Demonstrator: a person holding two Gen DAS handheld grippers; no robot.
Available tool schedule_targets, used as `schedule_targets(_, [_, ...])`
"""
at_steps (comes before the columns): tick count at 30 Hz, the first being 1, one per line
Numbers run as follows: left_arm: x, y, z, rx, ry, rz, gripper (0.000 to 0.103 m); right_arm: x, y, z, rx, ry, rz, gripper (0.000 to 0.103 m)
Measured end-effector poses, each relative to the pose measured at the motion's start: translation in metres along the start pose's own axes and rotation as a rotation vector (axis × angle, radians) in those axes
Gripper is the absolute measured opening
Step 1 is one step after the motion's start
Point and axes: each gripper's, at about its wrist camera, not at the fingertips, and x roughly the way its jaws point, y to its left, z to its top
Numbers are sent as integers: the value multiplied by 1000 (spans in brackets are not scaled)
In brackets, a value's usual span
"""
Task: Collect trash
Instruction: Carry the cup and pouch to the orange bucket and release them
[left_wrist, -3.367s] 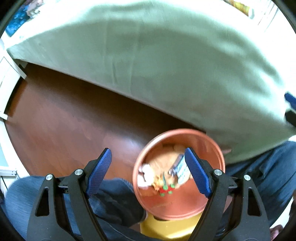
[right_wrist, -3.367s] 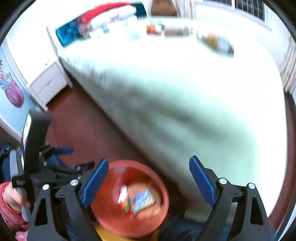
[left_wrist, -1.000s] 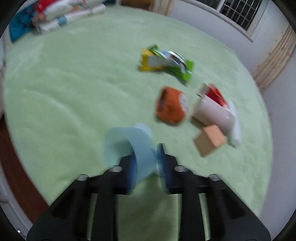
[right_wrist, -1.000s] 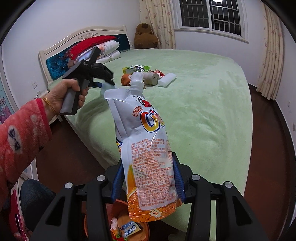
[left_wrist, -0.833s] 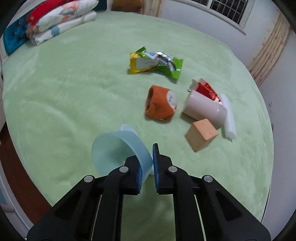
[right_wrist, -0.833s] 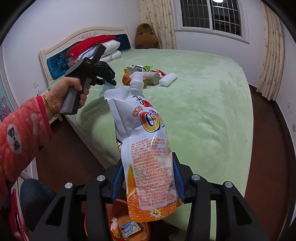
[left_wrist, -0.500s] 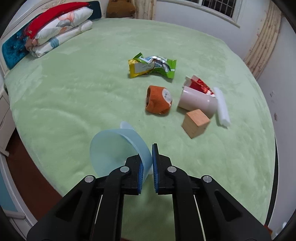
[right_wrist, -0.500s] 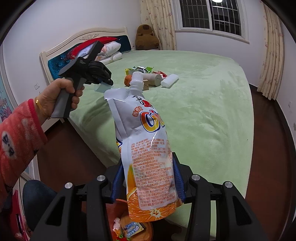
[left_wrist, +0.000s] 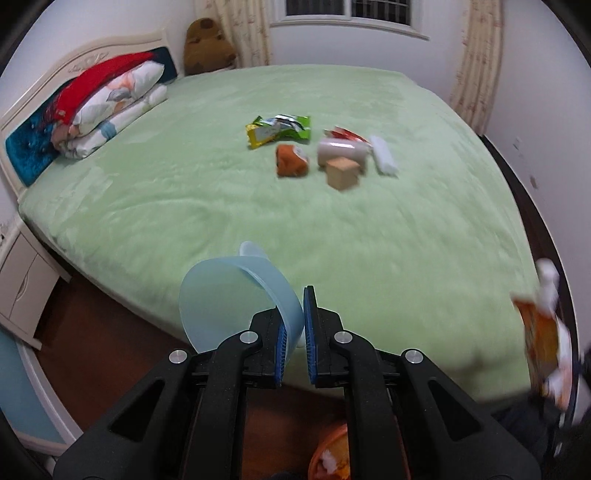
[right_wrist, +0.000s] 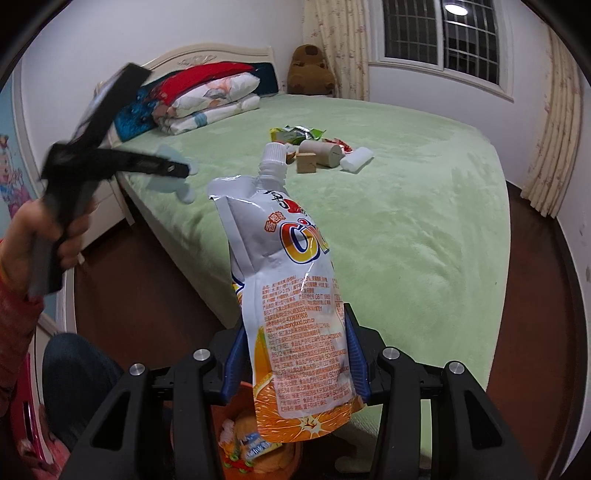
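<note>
Green plush bedspread strewn with litter behind, left gripper clamped on pale blue plastic cup wall, mouth turned leftward, right gripper pinched around upright white-and-orange spouted juice pouch, cap pointed away.

R gripper fingers clamp juice pouch above orange bin w/ trash.

Left gripper pads pinched tight on thin wall between them; right gripper part-spread, clamping flat sides.
</note>
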Motion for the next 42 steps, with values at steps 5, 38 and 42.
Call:
schedule_targets(5, [-22, -14, -52, 28, 25, -91, 8, -5, 7, -6, -33, 17, 10, 46])
schedule_targets(38, [165, -61, -292, -186, 794, -168, 8, 177, 52, -176, 96, 780, 205, 47])
schedule_targets(42, [172, -64, -297, -191, 822, -164, 8, 182, 55, -181, 99, 795, 188, 49])
